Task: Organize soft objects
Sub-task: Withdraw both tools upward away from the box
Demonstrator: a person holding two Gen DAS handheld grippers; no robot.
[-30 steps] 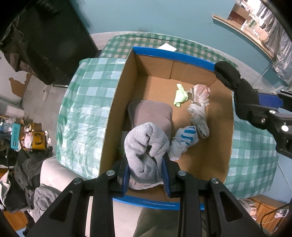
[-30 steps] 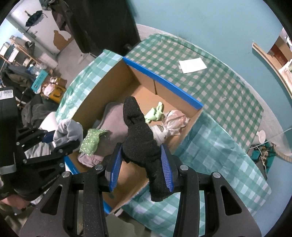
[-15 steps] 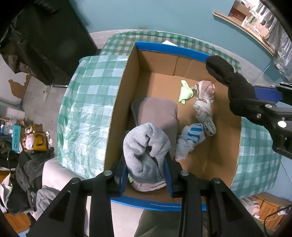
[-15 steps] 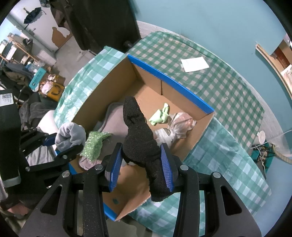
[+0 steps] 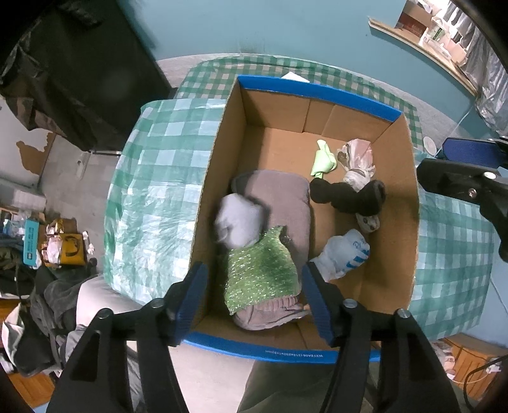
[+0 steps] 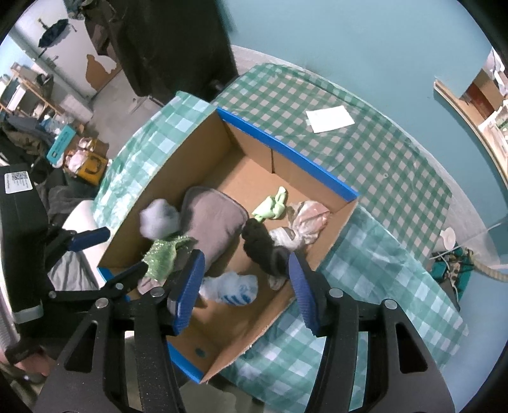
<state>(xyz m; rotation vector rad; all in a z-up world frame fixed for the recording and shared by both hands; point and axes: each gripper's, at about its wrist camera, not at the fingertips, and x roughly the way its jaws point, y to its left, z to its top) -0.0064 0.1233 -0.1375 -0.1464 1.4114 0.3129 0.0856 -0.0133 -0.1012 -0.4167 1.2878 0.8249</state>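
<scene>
An open cardboard box (image 5: 397, 197) with blue-taped rims (image 6: 285, 149) sits on the green checked table. Inside lie a grey cushion (image 5: 282, 197), a sparkly green cloth (image 5: 263, 270), a light green cloth (image 5: 324, 159), a pinkish bundle (image 5: 355, 159) and a white-and-blue sock (image 5: 346, 254). A grey rolled towel (image 5: 238, 222), blurred, is by the box's left wall (image 6: 158, 219). A black sock (image 5: 352, 193) lies in the middle right (image 6: 263, 244). My left gripper (image 5: 254, 298) is open and empty above the near rim. My right gripper (image 6: 244, 279) is open and empty above the box.
A white paper (image 6: 330, 117) lies on the tablecloth (image 6: 381, 165) beyond the box. A dark cabinet (image 5: 79, 79) stands at the back left. Clutter and bags (image 5: 63, 244) cover the floor on the left. A teal wall (image 5: 285, 28) is behind the table.
Both grippers opened. The grey towel left my left gripper and dropped into the box. The black sock left my right gripper and landed in the box.
</scene>
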